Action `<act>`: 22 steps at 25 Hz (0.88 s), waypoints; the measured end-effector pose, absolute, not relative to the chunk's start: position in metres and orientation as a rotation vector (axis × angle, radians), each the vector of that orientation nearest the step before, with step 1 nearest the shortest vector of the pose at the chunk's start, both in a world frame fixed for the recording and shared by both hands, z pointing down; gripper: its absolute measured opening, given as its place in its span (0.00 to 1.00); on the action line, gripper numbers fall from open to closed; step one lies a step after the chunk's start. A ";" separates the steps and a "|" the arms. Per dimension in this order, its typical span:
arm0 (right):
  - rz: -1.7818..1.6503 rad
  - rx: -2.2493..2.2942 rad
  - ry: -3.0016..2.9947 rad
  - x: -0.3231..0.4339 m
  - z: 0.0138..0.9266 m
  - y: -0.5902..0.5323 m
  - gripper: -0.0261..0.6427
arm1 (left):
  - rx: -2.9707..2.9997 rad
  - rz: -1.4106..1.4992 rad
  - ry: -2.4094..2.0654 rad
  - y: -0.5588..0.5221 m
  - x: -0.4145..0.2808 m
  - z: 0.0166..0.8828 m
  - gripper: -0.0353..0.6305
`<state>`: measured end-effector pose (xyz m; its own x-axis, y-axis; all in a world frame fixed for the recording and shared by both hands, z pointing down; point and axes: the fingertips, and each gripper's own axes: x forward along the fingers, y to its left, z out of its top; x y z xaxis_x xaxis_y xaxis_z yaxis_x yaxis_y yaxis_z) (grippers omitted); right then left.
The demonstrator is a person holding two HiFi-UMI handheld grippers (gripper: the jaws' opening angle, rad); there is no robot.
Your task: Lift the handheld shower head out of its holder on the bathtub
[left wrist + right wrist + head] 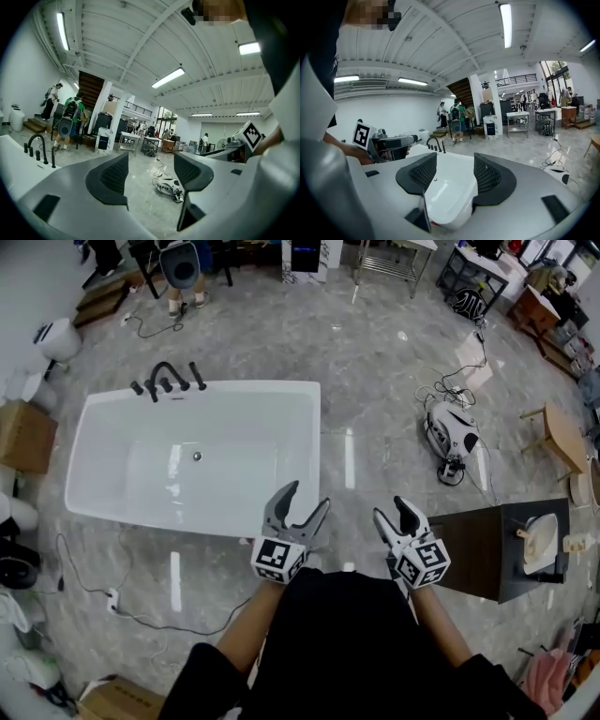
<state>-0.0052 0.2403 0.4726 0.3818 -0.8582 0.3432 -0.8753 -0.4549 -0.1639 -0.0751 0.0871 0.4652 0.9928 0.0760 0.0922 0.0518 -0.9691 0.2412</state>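
Observation:
A white bathtub (112, 507) stands on the grey floor at centre left. On its far rim sits a black tap set (165, 377), with the slim black handheld shower head (197, 376) upright in its holder at the right end. Both grippers hang close to my body, well short of the tub's near right corner. My left gripper (307, 496) is open and empty, and so is my right gripper (392, 509). In the left gripper view the left gripper (150, 171) points past the tub, with the tap set (40, 147) far left. The right gripper (454, 173) looks along the tub (450, 187) towards the tap set (435, 143).
A white and black floor machine (451, 437) with cables lies to the right. A dark counter with a basin (487, 549) stands near my right gripper. There is a wooden stool (562, 437) far right and a cardboard box (23, 432) left of the tub. People stand at the back (70, 117).

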 end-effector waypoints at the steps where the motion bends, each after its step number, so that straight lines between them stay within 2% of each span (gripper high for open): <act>1: 0.593 2.576 -1.615 -0.002 0.472 0.237 0.36 | 2.898 0.144 0.093 0.084 -0.072 0.464 0.47; 11: 0.621 2.607 -1.565 0.026 0.491 0.222 0.36 | 2.875 0.153 -0.003 0.056 -0.073 0.473 0.47; 22: 0.587 2.368 -1.888 0.088 0.501 0.107 0.36 | 2.849 0.129 -0.269 -0.006 -0.034 0.491 0.47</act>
<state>0.0876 0.1071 0.5008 0.1790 -0.9281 0.3265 -0.9495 -0.2498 -0.1896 -0.0335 -0.0062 0.4912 0.9787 -0.1712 0.1133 -0.1958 -0.9444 0.2641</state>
